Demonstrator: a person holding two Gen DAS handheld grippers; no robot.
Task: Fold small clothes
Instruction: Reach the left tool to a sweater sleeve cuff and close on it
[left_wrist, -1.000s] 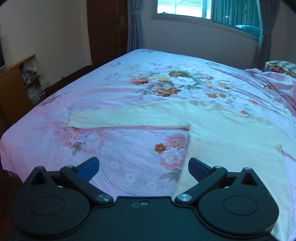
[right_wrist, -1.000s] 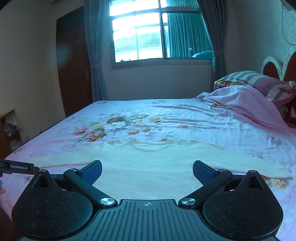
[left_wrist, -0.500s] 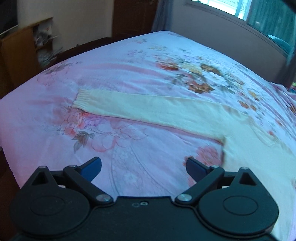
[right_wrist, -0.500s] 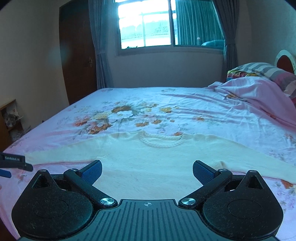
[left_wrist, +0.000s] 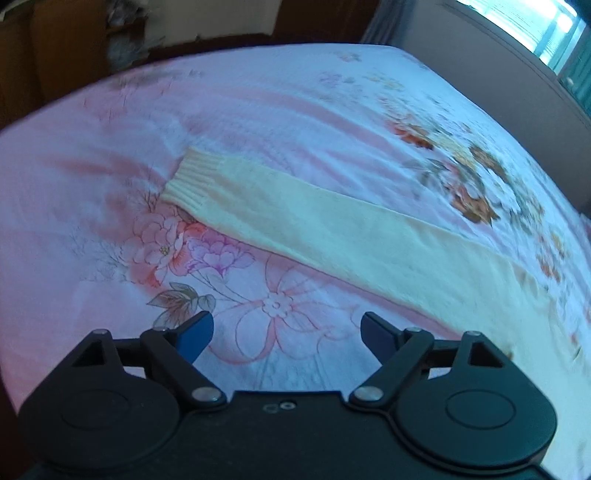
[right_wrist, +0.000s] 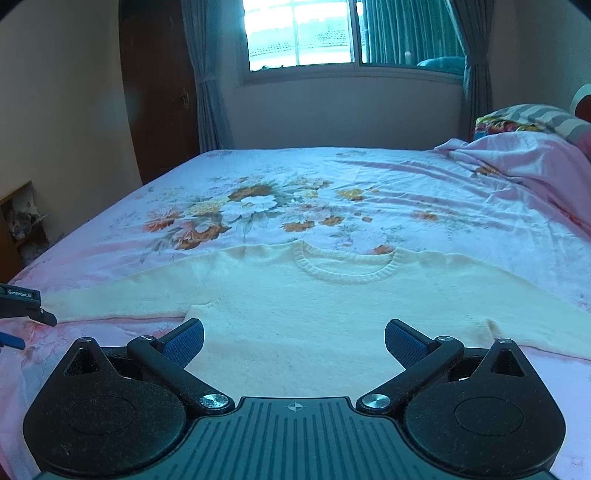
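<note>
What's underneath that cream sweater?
The cream sweater lies flat on the pink floral bedsheet, which shows all around it. Whatever sheet pattern lies beneath stays covered.

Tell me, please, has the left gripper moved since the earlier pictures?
Yes: the left gripper has swung toward the sweater's ribbed cuff and nearer the bedsheet, its open fingers closing slightly.

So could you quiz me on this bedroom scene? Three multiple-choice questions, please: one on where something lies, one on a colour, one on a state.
1. Where does the sweater lie?
A. spread flat on the bed
B. on the floor
C. draped over a chair

2. What colour is the sweater?
A. dark red
B. cream
C. black

3. How do the left gripper's jaws stand?
A. clamped on the sleeve cuff
B. open, nothing between them
C. shut tight on the sheet

Answers: 1 A, both sleeves lie stretched out on the floral sheet. 2 B, pale cream knit. 3 B, only sheet shows in the gap, though they have just been closing.
</note>
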